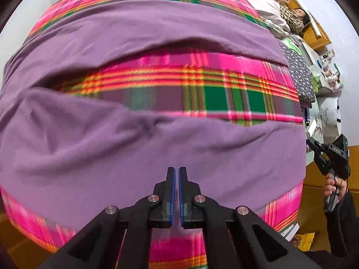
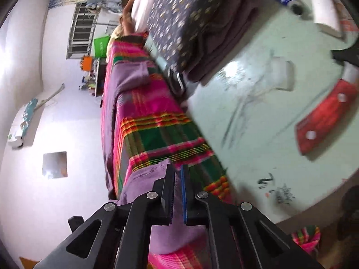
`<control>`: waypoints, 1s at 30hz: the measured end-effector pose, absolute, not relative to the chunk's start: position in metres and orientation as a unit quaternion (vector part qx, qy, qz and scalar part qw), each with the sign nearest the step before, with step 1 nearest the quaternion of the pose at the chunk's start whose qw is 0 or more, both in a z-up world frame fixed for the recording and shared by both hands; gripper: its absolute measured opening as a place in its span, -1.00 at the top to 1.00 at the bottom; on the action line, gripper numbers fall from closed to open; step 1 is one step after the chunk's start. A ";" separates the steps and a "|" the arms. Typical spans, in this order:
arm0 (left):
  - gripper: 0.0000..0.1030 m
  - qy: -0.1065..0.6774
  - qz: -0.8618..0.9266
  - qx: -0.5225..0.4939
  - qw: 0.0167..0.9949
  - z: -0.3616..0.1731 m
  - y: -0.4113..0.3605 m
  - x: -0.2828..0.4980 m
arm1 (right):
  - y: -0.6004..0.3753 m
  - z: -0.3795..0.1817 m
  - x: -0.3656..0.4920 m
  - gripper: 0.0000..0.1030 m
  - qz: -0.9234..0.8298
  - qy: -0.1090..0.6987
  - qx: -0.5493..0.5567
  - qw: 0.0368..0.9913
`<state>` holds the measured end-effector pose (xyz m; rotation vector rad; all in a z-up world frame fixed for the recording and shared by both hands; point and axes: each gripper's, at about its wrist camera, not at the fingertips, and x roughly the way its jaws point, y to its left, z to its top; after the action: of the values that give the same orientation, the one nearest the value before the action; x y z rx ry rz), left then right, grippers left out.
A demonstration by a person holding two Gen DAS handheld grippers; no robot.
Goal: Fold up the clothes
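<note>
The left tool points down over the purple garment, its blue-padded jaws pressed together with no cloth visibly between them; the right tool has its jaws nearly together, with a purple fold of the garment lying at them, though whether the pads pinch it cannot be told. The garment lies spread in two bands across a pink and green plaid blanket; beside the blanket stands a pale green surface, bearing a folded dotted dark cloth.
</note>
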<state>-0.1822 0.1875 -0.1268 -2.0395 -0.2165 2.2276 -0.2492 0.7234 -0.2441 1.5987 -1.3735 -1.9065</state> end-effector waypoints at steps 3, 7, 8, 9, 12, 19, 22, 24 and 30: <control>0.97 -0.059 0.730 -0.675 0.086 -0.138 0.218 -0.203 | 0.725 -0.240 -0.242 0.73 -0.662 -0.478 0.560 0.145; 0.97 -0.023 0.725 -0.678 0.118 -0.153 0.250 -0.220 | 0.717 -0.226 -0.229 0.62 -0.666 -0.469 0.560 0.150; 0.97 -0.015 0.724 -0.679 0.122 -0.156 0.256 -0.224 | 0.714 -0.223 -0.227 0.61 -0.668 -0.466 0.560 0.150; 0.97 -0.012 0.727 -0.676 0.122 -0.156 0.257 -0.226 | 0.710 -0.217 -0.225 0.56 -0.674 -0.458 0.559 0.150; 0.97 -0.018 0.725 -0.678 0.122 -0.152 0.255 -0.231 | 0.695 -0.199 -0.220 0.46 -0.694 -0.430 0.558 0.149; 0.97 -0.048 0.740 -0.664 0.097 -0.130 0.219 -0.205 | 0.577 -0.145 -0.235 0.40 -0.738 -0.243 0.576 0.255; 0.97 -0.076 0.738 -0.667 0.069 -0.128 0.193 -0.190 | 0.510 -0.144 -0.237 0.40 -0.732 -0.146 0.590 0.309; 0.97 -0.092 0.735 -0.671 0.044 -0.129 0.177 -0.179 | 0.468 -0.147 -0.236 0.42 -0.721 -0.089 0.595 0.343; 0.97 -0.149 0.730 -0.666 -0.027 -0.129 0.126 -0.129 | 0.392 -0.156 -0.239 0.42 -0.713 0.002 0.581 0.392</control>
<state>-0.1294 0.1258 -0.1286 -2.1295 -0.4780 2.3353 -0.2388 0.3922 -0.1563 1.4762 0.0063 -1.8092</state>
